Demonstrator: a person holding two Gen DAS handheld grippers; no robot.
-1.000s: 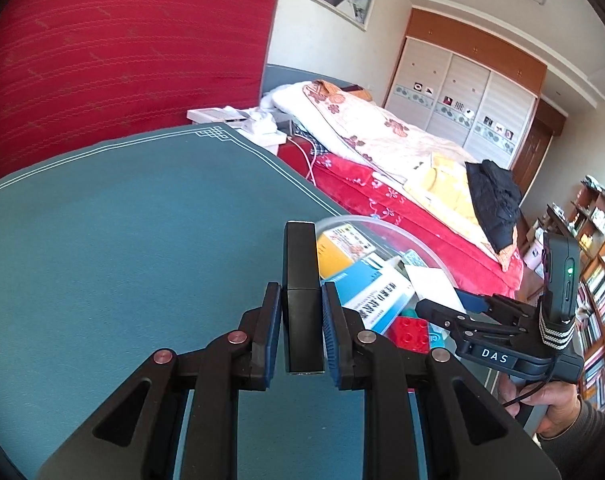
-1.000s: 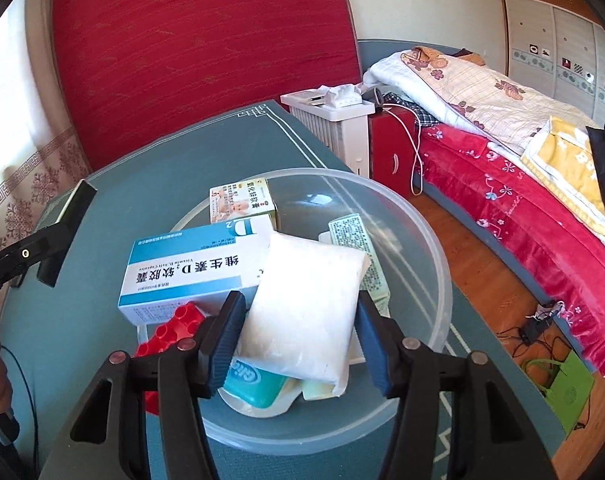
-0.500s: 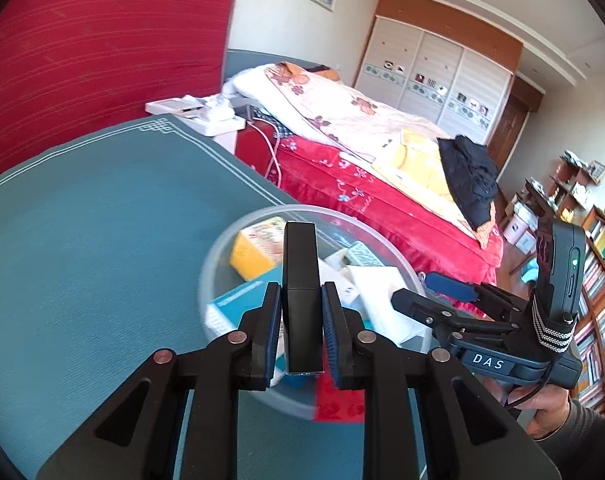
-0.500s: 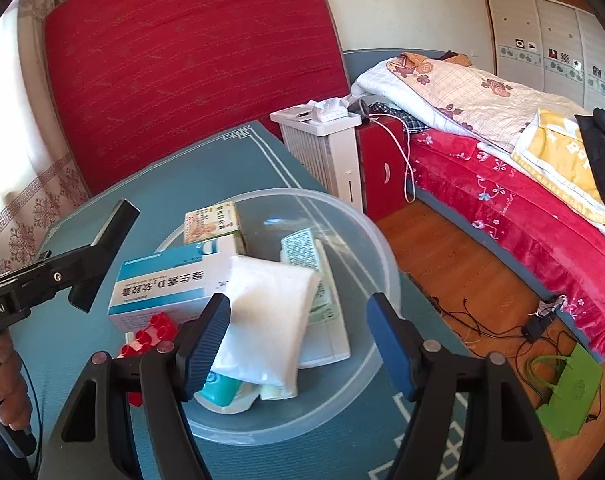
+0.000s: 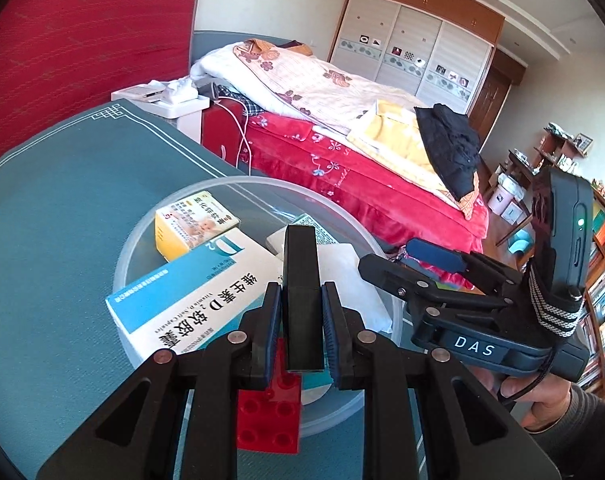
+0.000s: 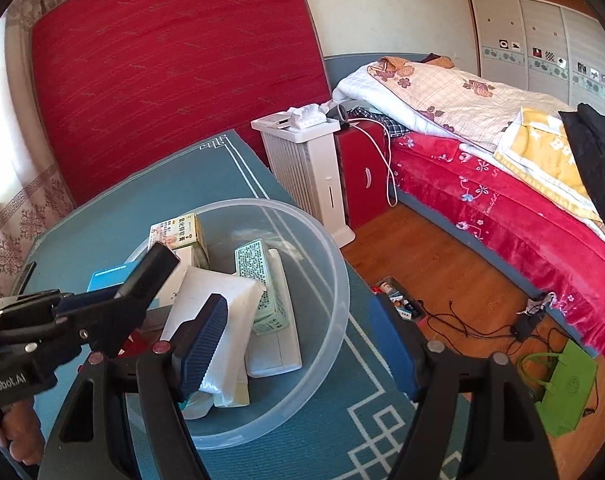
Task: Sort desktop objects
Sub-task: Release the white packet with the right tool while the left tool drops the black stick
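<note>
The left tool (image 5: 301, 322) is clamped on a flat black rectangular block (image 5: 300, 276), its blue-padded fingers (image 5: 271, 320) pressing both long sides; the block stands on end, poised over the near side of a round translucent plastic bowl (image 5: 386, 252). From the right wrist view the same block (image 6: 148, 274) juts out over the bowl's (image 6: 334, 272) left rim.

The right tool (image 6: 298, 344) is spread wide with nothing between its fingers (image 6: 200, 340), hanging over the bowl's near right side.

Just under the left tool, a red plastic building brick (image 5: 270, 416) with round studs leans over the bowl's near rim. Behind it lies a long white and blue medicine box with Chinese print (image 5: 198, 304), tilted, its end projecting past the rim. Beside it to the right, a white soft packet (image 6: 210, 312) rests atop other items, overlapping a flat white box (image 6: 276, 344) that carries a pale green packet with a dotted pattern (image 6: 262, 284). At the bowl's far side sits a small yellow carton with a baby picture (image 5: 192, 226).

The bowl stands on a teal surface with a white border line (image 5: 62, 208), close to its right edge. Beyond the surface stand a white slatted heater (image 6: 306, 168) and a small red cabinet (image 6: 362, 176), then a bed with a red floral cover (image 6: 502, 208). On the wooden floor lies a green bag (image 6: 566, 384) among black cables.
</note>
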